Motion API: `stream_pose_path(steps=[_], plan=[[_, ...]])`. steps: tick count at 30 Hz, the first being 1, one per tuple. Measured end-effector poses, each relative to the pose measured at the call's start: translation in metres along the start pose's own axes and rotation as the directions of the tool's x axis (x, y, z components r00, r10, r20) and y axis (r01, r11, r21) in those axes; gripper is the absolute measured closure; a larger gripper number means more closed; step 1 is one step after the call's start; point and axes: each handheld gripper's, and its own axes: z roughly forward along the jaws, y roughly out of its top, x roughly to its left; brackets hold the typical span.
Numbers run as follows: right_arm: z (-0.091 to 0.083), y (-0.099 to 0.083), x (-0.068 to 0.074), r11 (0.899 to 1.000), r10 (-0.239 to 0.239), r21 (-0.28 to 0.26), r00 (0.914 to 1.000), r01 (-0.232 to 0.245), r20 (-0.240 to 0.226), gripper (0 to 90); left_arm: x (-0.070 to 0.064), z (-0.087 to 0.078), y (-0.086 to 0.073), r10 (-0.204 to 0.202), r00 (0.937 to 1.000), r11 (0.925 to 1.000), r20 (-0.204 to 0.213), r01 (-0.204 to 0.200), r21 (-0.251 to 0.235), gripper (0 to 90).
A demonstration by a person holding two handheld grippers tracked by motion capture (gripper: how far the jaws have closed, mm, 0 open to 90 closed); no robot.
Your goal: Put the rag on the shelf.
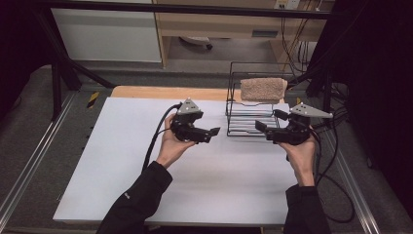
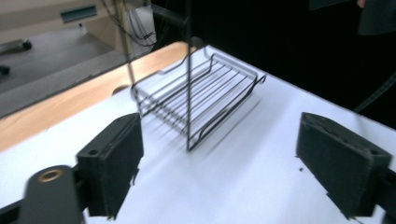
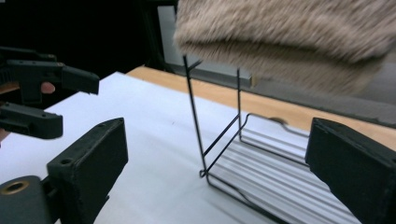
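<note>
A black wire rack (image 1: 246, 122) stands at the back right of the white board (image 1: 195, 180). A folded beige towel (image 1: 263, 89) lies on its upper shelf. My left gripper (image 1: 208, 124) is held just left of the rack, open and holding nothing, pointing at it. My right gripper (image 1: 267, 120) hovers over the rack's front right, also open with nothing in it. The left gripper view has the rack's lower shelf (image 2: 201, 98) ahead between the spread jaws (image 2: 229, 163). The right gripper view has the towel (image 3: 289, 32) above, the rack (image 3: 266, 163) below, and the left gripper (image 3: 42, 93) farther off.
A strip of wooden tabletop (image 1: 165, 91) runs behind the white board. Black cables (image 1: 336, 165) trail off the right side. Metal frame rails (image 1: 29, 161) flank the table, and a pale cabinet (image 1: 107, 34) stands beyond it.
</note>
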Motion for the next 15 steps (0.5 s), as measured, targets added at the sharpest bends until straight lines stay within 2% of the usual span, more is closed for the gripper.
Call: stream_pose_path(steps=[5, 7, 13, 15], plan=[[0.007, -0.013, 0.007, 0.999, -0.01, 0.052, 0.9996, 0.011, -0.025, 2.3, 0.012, -0.018, -0.023, -0.023, 0.9995, 0.9997, -0.022, 0.023, 0.008, 11.5], [0.009, -0.018, 0.009, 0.998, -0.01, 0.062, 0.9991, 0.013, -0.041, 1.8, 0.016, -0.025, -0.032, -0.028, 0.9991, 0.9995, -0.031, 0.029, 0.015, 11.2], [0.012, -0.031, 0.014, 0.997, -0.011, 0.077, 0.9986, 0.015, -0.051, 0.6, 0.027, -0.045, -0.063, -0.055, 0.9967, 0.9982, -0.059, 0.057, 0.02, 11.3], [0.014, -0.037, 0.014, 0.997, -0.007, 0.078, 0.9985, 0.011, -0.055, 0.6, 0.03, -0.052, -0.074, -0.051, 0.9958, 0.998, -0.076, 0.054, 0.033, 11.3]])
